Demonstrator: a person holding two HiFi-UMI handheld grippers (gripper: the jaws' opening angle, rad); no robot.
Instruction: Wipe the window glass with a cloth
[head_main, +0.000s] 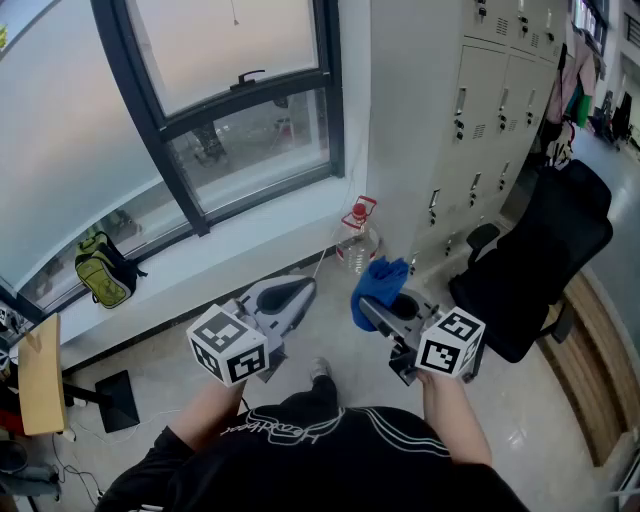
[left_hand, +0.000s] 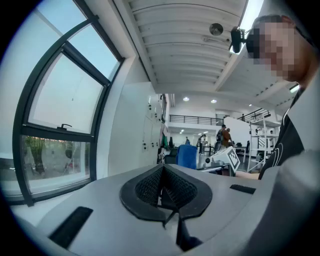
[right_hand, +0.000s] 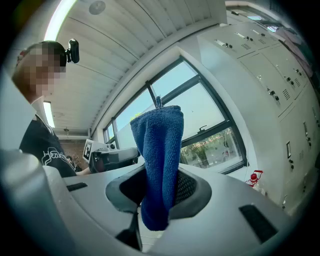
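Blue terry cloth (right_hand: 159, 165) is pinched in my right gripper (right_hand: 160, 189). Its 2 jaws are pressed in on a folded band of it, and a long tongue stands up past the tips. My left gripper (left_hand: 165, 186) has its pads pressed together on nothing and points toward the same wall. From the head view, both tools hang over the floor, well apart from the window glass (head_main: 250, 135), so I judge that no wiping has begun.

My main worry is the hold. The cloth is caught as 1 narrow fold, not a wad, so dragging it across the pane could pull it sideways out of the jaws. If I press too far, the loose tongue could fold over and the hard jaw tips would meet the glass instead of the fabric.

The black window handle (head_main: 247, 77) sticks out from the frame above the lower pane. A high sweep could snag the cloth on it.

Lower down, a clear plastic jug (head_main: 357, 240) with a red cap stands on the floor by the wall, just ahead of the right gripper. Stepping in to reach the pane could knock it over.

A yellow-green backpack (head_main: 100, 270) sits on the sill to the left and limits how far I can sweep that way.
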